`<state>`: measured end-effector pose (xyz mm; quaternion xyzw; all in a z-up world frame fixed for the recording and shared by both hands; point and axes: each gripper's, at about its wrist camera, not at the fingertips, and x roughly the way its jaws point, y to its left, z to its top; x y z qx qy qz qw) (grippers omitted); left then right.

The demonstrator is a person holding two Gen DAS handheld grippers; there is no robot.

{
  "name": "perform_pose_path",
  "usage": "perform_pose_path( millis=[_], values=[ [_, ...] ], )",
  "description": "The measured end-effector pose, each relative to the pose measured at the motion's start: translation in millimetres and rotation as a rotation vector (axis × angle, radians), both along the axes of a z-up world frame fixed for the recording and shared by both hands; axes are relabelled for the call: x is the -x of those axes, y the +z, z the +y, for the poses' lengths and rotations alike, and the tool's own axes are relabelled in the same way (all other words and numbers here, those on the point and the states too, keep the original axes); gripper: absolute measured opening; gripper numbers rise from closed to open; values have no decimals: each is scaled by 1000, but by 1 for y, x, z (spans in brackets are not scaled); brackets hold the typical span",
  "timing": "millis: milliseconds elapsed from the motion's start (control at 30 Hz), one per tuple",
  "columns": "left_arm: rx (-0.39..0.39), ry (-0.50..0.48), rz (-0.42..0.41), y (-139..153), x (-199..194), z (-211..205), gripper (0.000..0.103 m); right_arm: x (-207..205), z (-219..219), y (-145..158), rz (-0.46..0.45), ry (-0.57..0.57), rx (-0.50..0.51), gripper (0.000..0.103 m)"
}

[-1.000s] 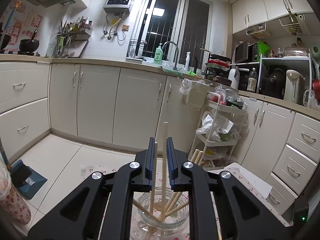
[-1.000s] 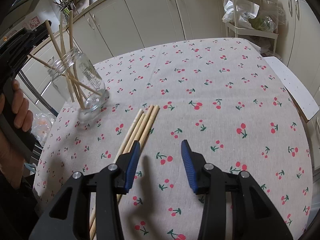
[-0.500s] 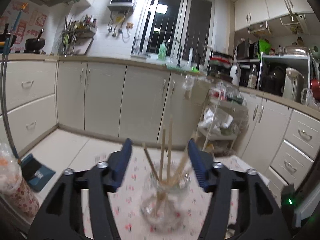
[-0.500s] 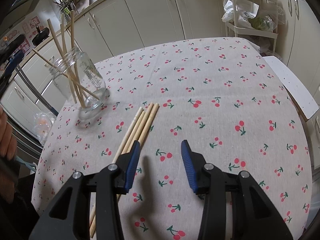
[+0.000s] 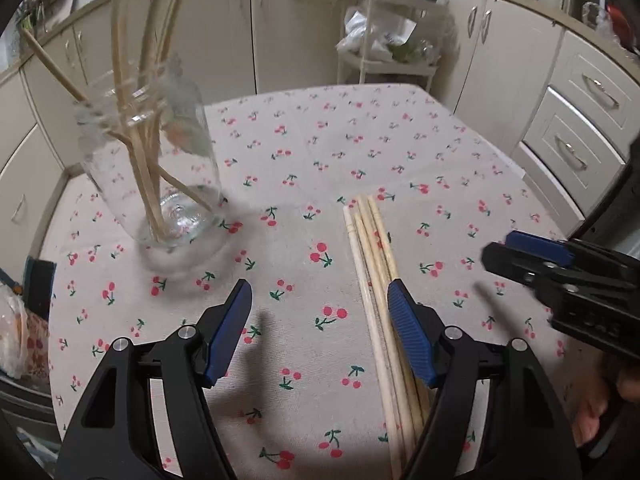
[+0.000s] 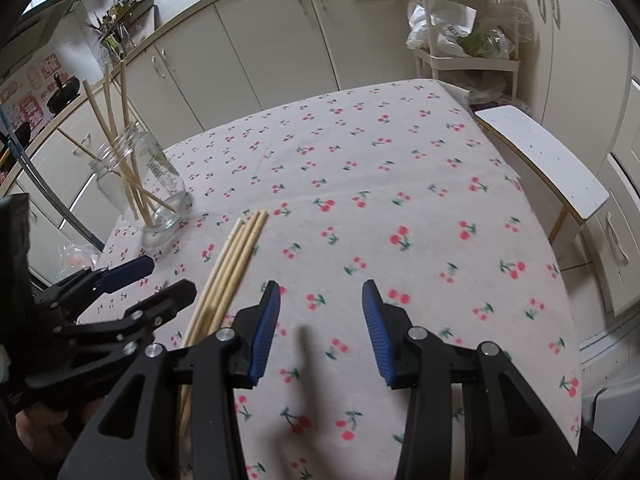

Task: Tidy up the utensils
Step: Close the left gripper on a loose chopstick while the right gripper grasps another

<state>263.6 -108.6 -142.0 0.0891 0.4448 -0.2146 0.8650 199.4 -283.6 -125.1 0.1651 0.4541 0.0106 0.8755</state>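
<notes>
Wooden chopsticks are the utensils here, and they are in two groups. Several stand already in the glass jar (image 5: 160, 168), which is on the cherry-print tablecloth (image 5: 360, 140) at the left side; they lean in different directions out of its mouth. A bundle of loose chopsticks (image 5: 376, 280) lies flat on the cloth, near the jar but apart from it. The left gripper (image 5: 320, 300) hovers low over the cloth with its jaws opening and nothing between them; its right finger is just over the bundle. The right gripper (image 6: 320, 304) is half open and empty, beside the bundle. I judge the task about half done: the loose sticks must yet go into the jar
</notes>
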Motion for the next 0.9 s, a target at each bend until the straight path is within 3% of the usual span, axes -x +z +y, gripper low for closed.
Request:
perform_pose_path(
  millis=[100,300,400,467,533,600,700,900],
  values=[
    [-46,2,20,-7,-3,-3,67,1,-2,1,-6,1,-12,43],
    [-52,34,54,-10,-11,-2,68,3,2,3,-15,15,-19,46],
    [-110,47,37,-12,-13,-13,68,1,8,0,-9,33,-12,46],
    [-126,68,23,-13,-18,-16,65,0,13,-1,-5,49,-1,46],
    [-131,92,19,-11,-20,-14,49,0,15,-2,-2,59,11,46],
    [-143,125,17,-10,-20,-5,43,-1,20,-3,0,75,13,46],
    [-120,173,36,-9,-20,14,43,-7,29,-2,4,106,19,46],
    [-94,180,62,-11,-27,17,43,-32,49,-1,20,132,43,42]
  ],
)
